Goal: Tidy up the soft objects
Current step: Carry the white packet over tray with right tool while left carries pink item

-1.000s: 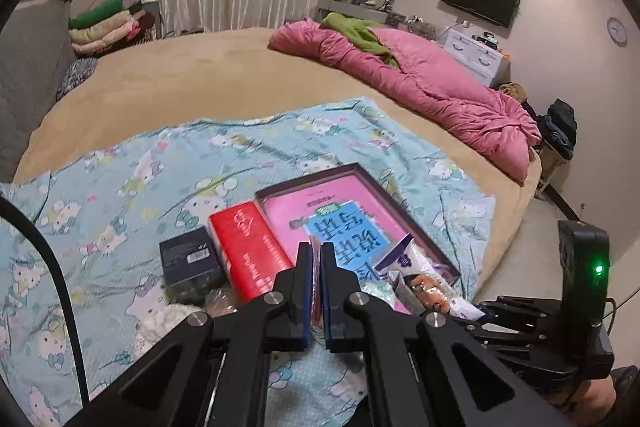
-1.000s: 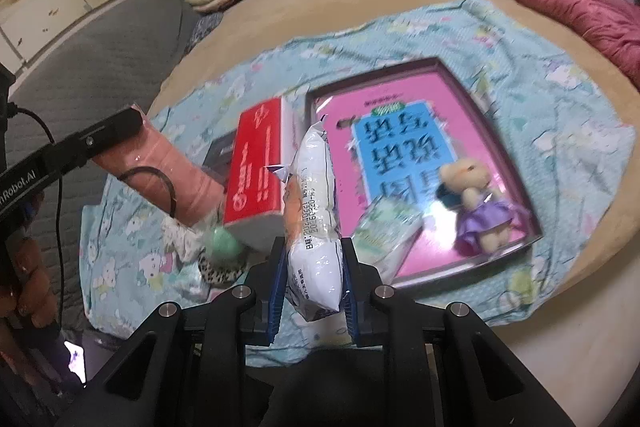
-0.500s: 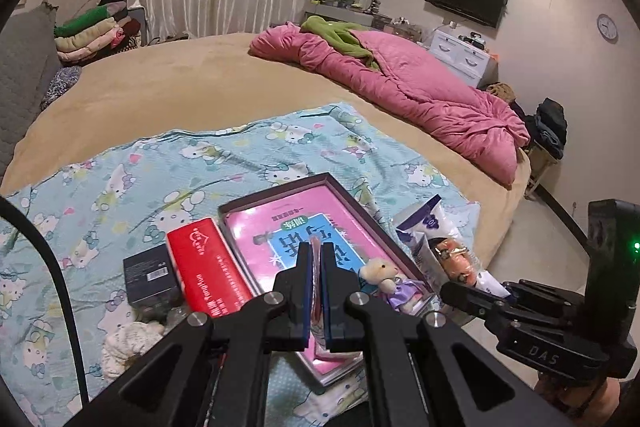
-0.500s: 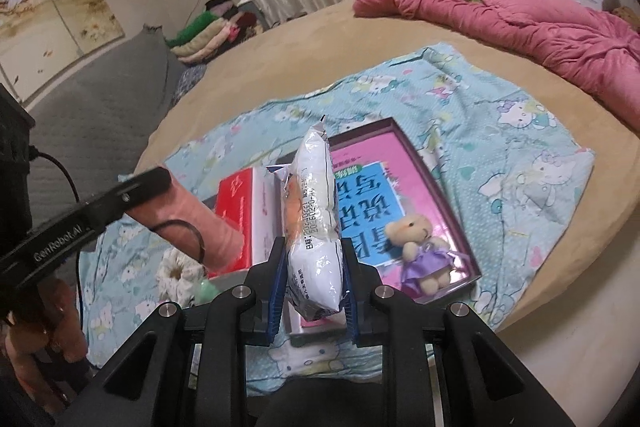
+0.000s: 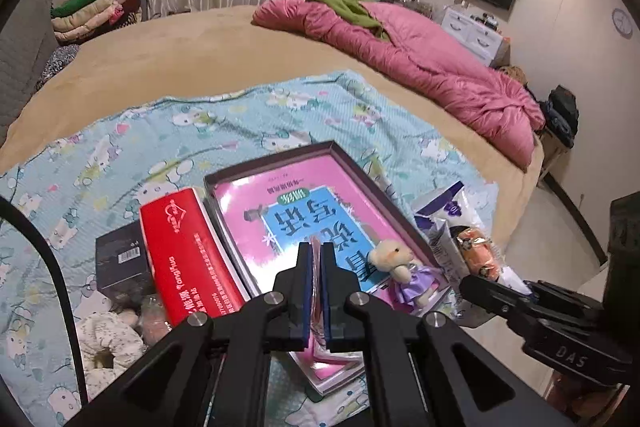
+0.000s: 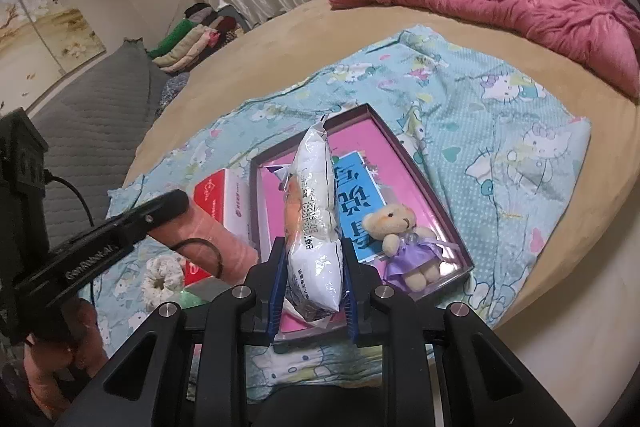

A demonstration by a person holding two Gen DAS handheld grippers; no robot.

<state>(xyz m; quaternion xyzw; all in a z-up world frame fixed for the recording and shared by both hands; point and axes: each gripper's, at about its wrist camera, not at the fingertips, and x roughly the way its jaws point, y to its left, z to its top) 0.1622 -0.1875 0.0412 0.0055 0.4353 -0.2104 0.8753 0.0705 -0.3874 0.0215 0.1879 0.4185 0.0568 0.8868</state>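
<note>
My right gripper (image 6: 312, 267) is shut on a white snack bag (image 6: 314, 195) with orange filling, held upright above the near end of a shallow dark-rimmed box (image 6: 424, 183). The same bag (image 5: 460, 235) shows at the right of the left wrist view. A small teddy bear in a purple dress (image 6: 404, 243) lies in the box's near right corner. My left gripper (image 5: 316, 267) is shut on a thin pink packet (image 6: 216, 235), seen edge-on between its fingers, over the box's (image 5: 332, 147) near edge. The bear (image 5: 404, 271) lies just right of it.
A red tissue box (image 5: 188, 247) lies left of the dark-rimmed box, with a small black box (image 5: 120, 255) and a white scrunchie (image 5: 104, 343) beyond it. All rest on a blue cartoon-print sheet (image 5: 200, 123) on a round tan bed. A pink quilt (image 5: 420, 67) lies at the far right.
My left gripper has come down and nearer to the box's front edge. The right gripper has drawn back toward the bed's edge with the bag still in it.
</note>
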